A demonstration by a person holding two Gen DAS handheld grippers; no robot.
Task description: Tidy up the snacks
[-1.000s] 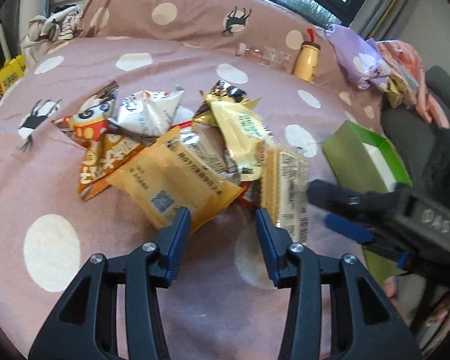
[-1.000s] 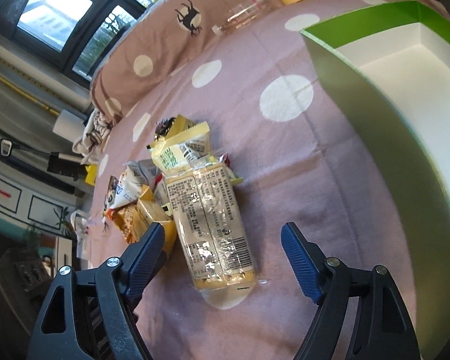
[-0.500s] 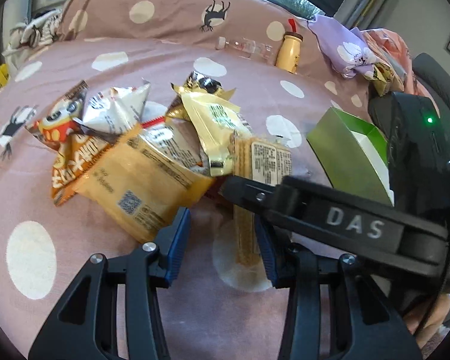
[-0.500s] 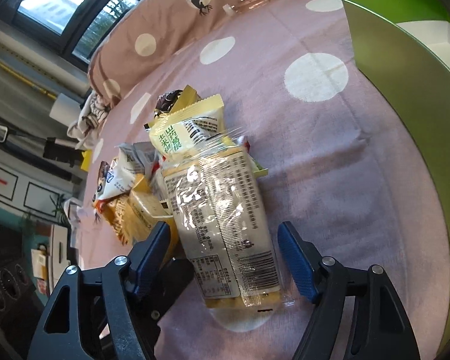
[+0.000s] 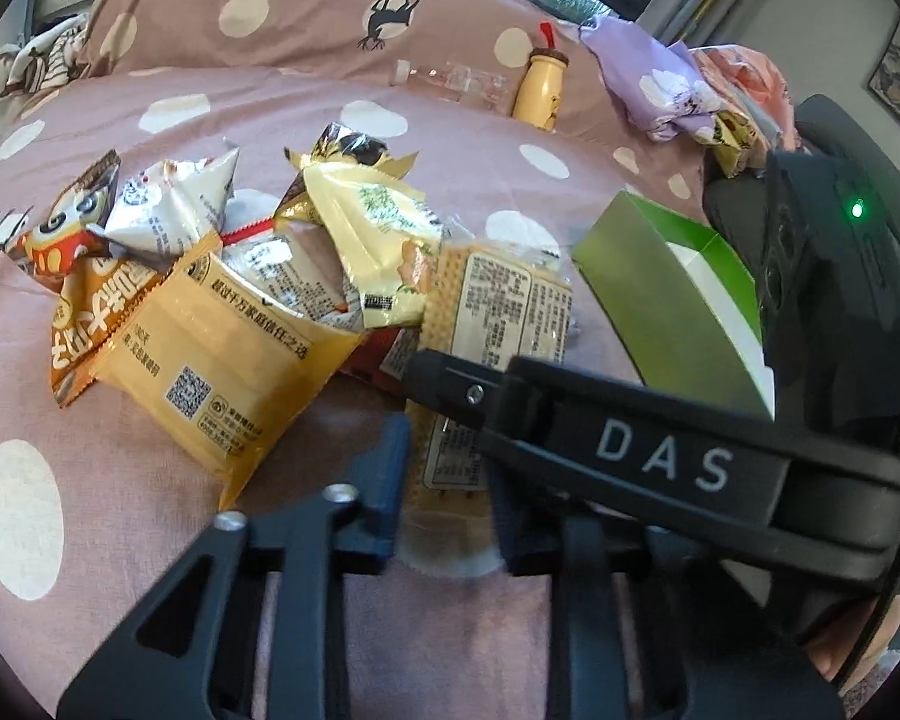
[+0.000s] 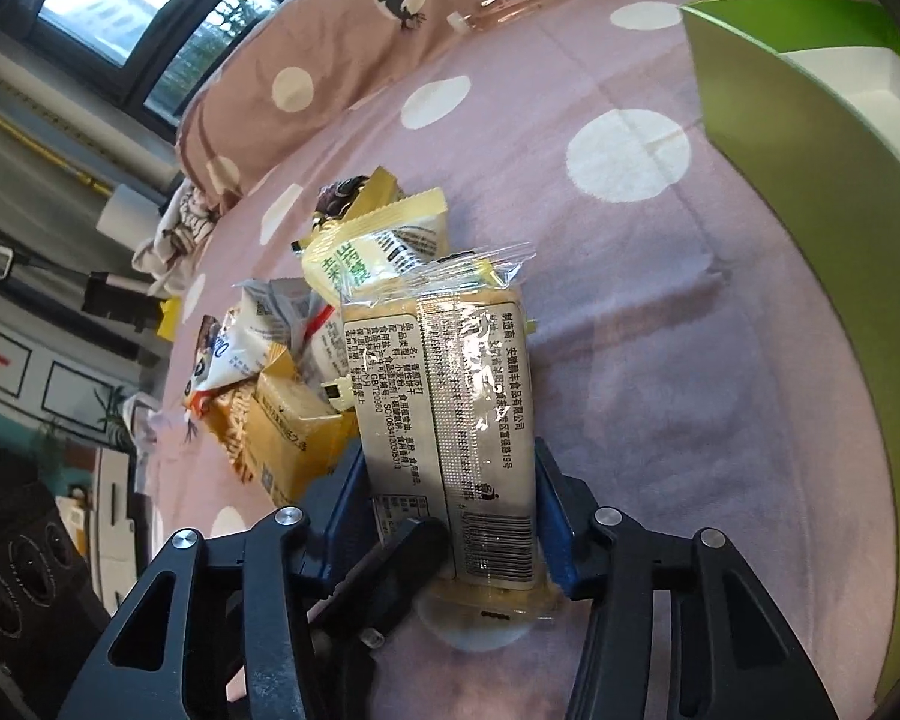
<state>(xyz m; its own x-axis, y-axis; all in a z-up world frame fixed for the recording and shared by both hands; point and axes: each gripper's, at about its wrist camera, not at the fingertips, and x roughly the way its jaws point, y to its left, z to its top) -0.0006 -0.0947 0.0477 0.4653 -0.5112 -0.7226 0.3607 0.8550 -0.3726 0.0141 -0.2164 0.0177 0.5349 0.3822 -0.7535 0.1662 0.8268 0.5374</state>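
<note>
While both tools crowd the near end of one cracker pack (image 6: pixel 450 420), the step in hand looks like the pick-up of that pack from the snack pile (image 5: pixel 222 300) on the spotted bed (image 6: pixel 630 312). The right tool (image 6: pixel 450 516) has its blue pads on either long side of the pack, and its jaws are closing; in the right wrist view they sit against the wrapper, so I judge the grip all but made. The left tool (image 5: pixel 447 492) straddles the same pack at its near end with narrow jaws that seem pinched on the wrapper, though the right tool's arm crosses over it and hides part of the contact. The pack lies on the bed, its far end touching the other packets. The green box (image 6: pixel 768 138) stands open just beside the pile, to the right. Next, one tool probably has to let go so the other can lift the pack clear of the neighbouring packets and carry it over the box wall.
</note>
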